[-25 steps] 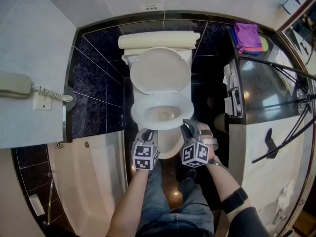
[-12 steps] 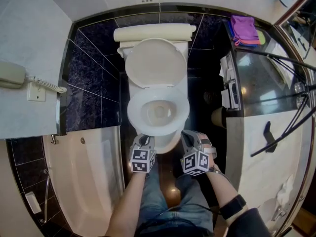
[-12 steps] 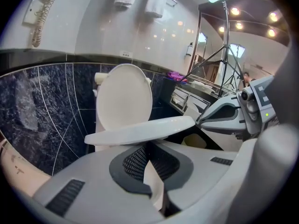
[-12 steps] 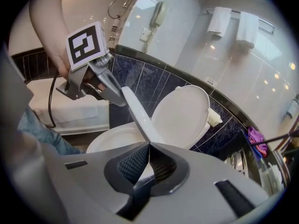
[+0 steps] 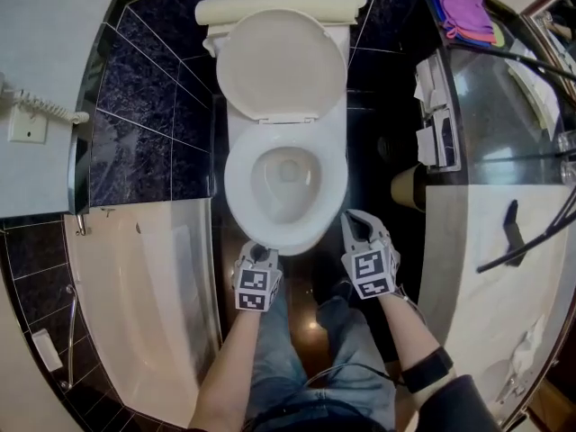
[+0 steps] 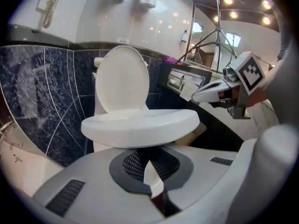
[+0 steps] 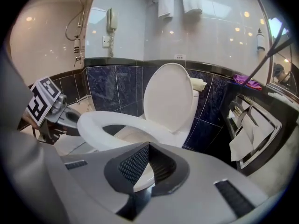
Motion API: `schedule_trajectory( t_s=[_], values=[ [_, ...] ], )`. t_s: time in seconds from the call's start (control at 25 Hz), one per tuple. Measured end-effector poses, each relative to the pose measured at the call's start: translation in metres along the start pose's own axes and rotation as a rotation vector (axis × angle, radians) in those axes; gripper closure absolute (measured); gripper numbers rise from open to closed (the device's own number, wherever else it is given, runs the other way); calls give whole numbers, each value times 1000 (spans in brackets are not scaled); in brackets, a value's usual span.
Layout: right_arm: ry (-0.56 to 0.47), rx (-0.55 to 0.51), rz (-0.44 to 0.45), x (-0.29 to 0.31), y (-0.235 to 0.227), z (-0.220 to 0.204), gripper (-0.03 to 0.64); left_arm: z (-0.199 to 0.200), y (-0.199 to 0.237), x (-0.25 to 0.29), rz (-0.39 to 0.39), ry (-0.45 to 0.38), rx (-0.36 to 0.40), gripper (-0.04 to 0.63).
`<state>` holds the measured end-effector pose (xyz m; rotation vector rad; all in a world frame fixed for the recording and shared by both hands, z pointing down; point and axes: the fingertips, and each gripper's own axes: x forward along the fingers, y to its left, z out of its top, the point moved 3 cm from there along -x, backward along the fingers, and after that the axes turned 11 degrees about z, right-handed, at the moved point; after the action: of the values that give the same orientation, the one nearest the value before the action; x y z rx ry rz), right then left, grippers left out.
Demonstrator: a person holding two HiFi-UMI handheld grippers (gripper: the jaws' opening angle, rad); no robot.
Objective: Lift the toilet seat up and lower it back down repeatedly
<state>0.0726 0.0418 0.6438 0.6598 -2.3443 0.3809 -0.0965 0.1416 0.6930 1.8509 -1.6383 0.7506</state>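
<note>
The white toilet seat lies flat on the bowl, and the lid stands up against the cistern. My left gripper is just below the seat's front-left edge; in the left gripper view the seat runs across above its shut, empty jaws. My right gripper hangs beside the bowl's front right, apart from the seat. Its jaws have just closed with nothing between them. Each gripper view shows the other gripper at its edge: the right gripper and the left gripper.
A bathtub fills the left side. On the right stands a counter with tripod legs across it, a paper roll and a purple cloth. Dark tiled wall behind. The person's jeans legs are below the grippers.
Both grippers have drawn back from the seat's front rim and sunk lower. The right gripper has rolled and moved out to the bowl's right side. The head view has tipped down.
</note>
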Motion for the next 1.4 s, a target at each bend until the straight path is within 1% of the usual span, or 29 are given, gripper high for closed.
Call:
schedule_trajectory(
  t_s=[0.12, 0.2, 0.32, 0.48, 0.64, 0.84, 1.0, 1.2, 1.28, 1.4],
  values=[
    [-4, 12, 9, 15, 1, -18, 598, -46, -2, 11, -12, 39, 30, 595],
    [-3, 7, 17, 24, 2, -30, 598, -74, -4, 21, -21, 60, 61, 595],
    [9, -5, 31, 36, 2, -52, 598, -111, -8, 37, -32, 88, 84, 595],
    [33, -2, 35, 48, -3, -82, 598, -146, -11, 57, -44, 116, 106, 595],
    [47, -8, 39, 56, -5, -99, 598, -176, -11, 72, -34, 151, 98, 595],
    [67, 1, 45, 67, -6, -110, 598, -197, -14, 86, -44, 217, 115, 595],
    [56, -9, 51, 75, -2, -105, 598, -208, -13, 92, -31, 258, 101, 595],
    [56, -15, 59, 79, 1, -96, 598, -224, -10, 88, -21, 315, 130, 595],
    [50, -19, 59, 79, 1, -92, 598, -228, -8, 81, -20, 317, 133, 595],
    [52, -22, 59, 75, 3, -87, 598, -222, -7, 73, -22, 297, 143, 595]
  ],
)
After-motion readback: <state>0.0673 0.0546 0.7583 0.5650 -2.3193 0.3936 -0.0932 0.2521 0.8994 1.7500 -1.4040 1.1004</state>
